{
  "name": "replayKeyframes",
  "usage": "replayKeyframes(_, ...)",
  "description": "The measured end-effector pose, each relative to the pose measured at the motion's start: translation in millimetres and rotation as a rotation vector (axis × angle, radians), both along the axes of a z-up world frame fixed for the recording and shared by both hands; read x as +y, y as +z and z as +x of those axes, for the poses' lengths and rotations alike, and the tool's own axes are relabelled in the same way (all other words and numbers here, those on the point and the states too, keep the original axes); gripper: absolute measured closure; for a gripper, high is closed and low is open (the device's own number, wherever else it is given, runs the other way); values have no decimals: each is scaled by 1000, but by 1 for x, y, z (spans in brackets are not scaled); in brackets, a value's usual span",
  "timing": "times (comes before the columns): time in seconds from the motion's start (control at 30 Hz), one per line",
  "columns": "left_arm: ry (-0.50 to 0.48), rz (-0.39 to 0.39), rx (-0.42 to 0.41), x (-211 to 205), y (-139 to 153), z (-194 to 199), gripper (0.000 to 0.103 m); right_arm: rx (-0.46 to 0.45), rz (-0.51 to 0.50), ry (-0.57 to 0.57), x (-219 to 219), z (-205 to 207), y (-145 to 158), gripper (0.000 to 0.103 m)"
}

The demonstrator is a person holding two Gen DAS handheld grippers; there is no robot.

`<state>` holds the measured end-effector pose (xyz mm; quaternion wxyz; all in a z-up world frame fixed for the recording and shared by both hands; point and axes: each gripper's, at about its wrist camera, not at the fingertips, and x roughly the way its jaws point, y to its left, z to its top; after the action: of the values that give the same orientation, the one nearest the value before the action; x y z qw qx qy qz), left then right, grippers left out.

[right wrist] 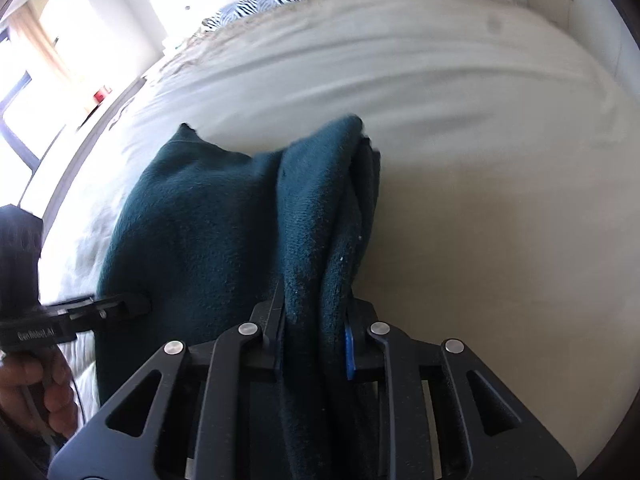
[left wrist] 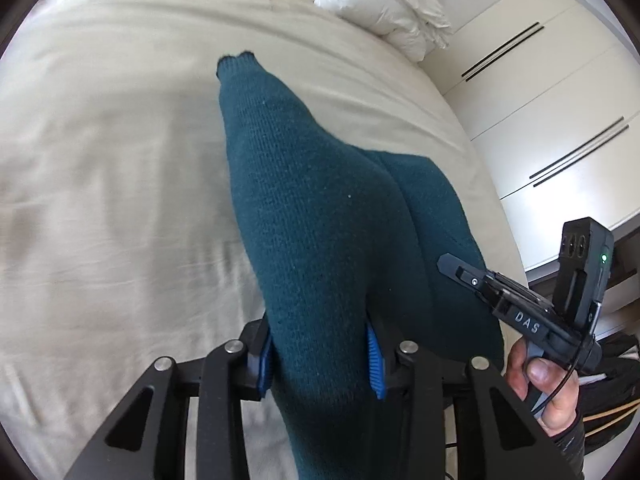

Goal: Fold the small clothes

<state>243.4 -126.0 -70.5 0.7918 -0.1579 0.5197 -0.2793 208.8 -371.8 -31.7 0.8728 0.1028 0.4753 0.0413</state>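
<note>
Left gripper (left wrist: 320, 360): closed on a thick bunch of the teal knit garment (left wrist: 320, 220), blue pads (left wrist: 375, 364) pressed into the cloth on both sides.
Right gripper (right wrist: 312, 344): clamped on another bunched edge of the same garment (right wrist: 208, 220); one blue pad (right wrist: 349, 354) shows, the other is buried in fabric.
Right gripper seen from left wrist: at the right edge (left wrist: 448, 264), its tip against the knit, held by the person's right hand (left wrist: 548, 384); how its jaws stand is not clear from this side.
Left gripper seen from right wrist: at the left edge (right wrist: 136, 305), its tip touching the cloth, left hand (right wrist: 40, 392) below it.
Garment: held between both grippers above the bed; a narrow tube with a ribbed cuff (left wrist: 236, 62), probably a sleeve, runs away from the left gripper. In the right wrist view, folded layers stack along its right side (right wrist: 360, 184).
Bed (left wrist: 100, 160): beige sheet with soft creases, under and around the garment.
Far end: white pillows (left wrist: 380, 4) at the head of the bed, a zebra-print cushion (right wrist: 260, 4) beside them.
Background: white wardrobe doors (left wrist: 560, 100) with dark slot handles; bright window (right wrist: 24, 72), blurred.
</note>
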Motion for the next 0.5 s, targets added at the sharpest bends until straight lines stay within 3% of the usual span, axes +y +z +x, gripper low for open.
replayKeyframes(0.23,8,40,-67,58,29,-60,64,-87,-56,71,69,-51,40,84)
replayKeyframes(0.5,39,79,-76,140,20,-106,64,-123,-18,150,150,-123,50,84)
